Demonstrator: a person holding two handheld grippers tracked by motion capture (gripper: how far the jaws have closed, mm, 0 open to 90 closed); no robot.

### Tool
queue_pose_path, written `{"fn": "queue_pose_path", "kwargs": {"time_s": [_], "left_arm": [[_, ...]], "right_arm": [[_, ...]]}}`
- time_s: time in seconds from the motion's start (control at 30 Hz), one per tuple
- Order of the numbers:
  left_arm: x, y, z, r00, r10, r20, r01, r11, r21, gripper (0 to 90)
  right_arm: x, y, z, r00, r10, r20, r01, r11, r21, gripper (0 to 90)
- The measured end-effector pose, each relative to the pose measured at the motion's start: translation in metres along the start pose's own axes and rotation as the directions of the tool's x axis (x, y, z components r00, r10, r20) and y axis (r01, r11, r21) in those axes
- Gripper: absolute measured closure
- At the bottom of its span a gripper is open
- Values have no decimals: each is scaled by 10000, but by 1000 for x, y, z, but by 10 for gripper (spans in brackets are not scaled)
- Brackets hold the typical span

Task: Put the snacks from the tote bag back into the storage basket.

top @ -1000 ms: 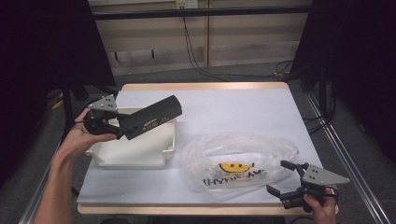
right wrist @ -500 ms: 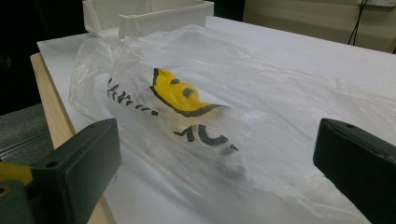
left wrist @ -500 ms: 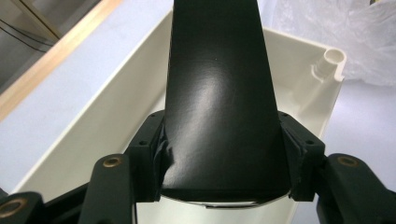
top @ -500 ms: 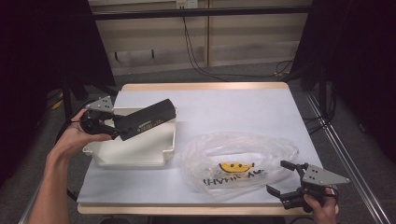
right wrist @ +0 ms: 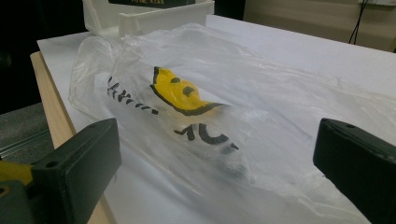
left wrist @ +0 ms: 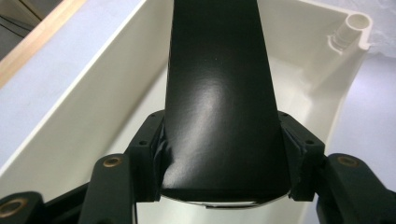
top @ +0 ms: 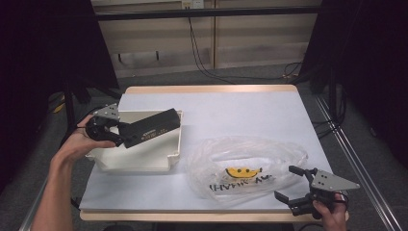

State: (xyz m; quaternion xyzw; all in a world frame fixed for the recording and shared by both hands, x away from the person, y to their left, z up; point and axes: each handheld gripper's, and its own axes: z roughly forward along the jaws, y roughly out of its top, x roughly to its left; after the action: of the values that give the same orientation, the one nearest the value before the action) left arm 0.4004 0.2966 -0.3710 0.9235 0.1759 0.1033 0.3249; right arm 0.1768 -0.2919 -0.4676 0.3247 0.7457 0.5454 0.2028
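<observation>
White surface [top: 250, 115] with a wood edge, grey floor and dark curtains around it, cables along the back wall.

Nearest, at the front right corner: right gripper [top: 292, 185], held in a hand [top: 329, 216], jaws open with nothing between them, pointing at the bag. In the right gripper view the two black jaws stand wide apart at the bottom corners, the bag [right wrist: 224, 116] just ahead of them, not touched.

Bag [top: 243, 166]: clear thin plastic, crumpled, lying flat on the front middle of the surface, just right of the tray. Yellow smiley and black lettering printed on it. Can't tell what is inside, if anything; a dark smudge shows through the film in the right gripper view.

Left of the bag: white tray [top: 175, 144], open-topped, shallow, sitting at the left edge of the surface. Post at one corner seen in the left gripper view [left wrist: 348, 28].

Box [top: 151, 127]: long, black, with small print on its side. Left gripper [top: 120, 132] is clamped on its near end, jaws pressing both long sides [left wrist: 224, 154]. Box lies aslant over the tray, far end above the tray's far right corner; can't tell if it touches the floor of the tray. Left hand [top: 79, 142] holds the gripper at the tray's left side.
</observation>
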Motion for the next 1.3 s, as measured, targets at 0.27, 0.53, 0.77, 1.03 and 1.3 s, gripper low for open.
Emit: {"fn": "queue_pose_path", "kwargs": {"time_s": [0.27,0.53,0.77,1.03,1.3], "left_arm": [[5,-6,0,9999,-57,155,55,9999,145,431],[10,-13,10,9995,-16,313,-5,9977,678,431],[15,-13,22,9977,318,601,-374,9948,945,431],[20,-12,38,9960,351,817,-460,9896,1361,431],[27,-10,43,9926,456,1121,-661,9801,1872,429]], "right_arm": [[1,0,1,10000,-17,-61,17,10000,10,4],[1,0,1,10000,-21,-48,21,10000,67,4],[1,0,1,10000,13,-21,-13,10000,38,4],[1,0,1,10000,-42,-49,42,10000,90,4],[2,0,2,9999,-22,-103,24,9998,210,3]]}}
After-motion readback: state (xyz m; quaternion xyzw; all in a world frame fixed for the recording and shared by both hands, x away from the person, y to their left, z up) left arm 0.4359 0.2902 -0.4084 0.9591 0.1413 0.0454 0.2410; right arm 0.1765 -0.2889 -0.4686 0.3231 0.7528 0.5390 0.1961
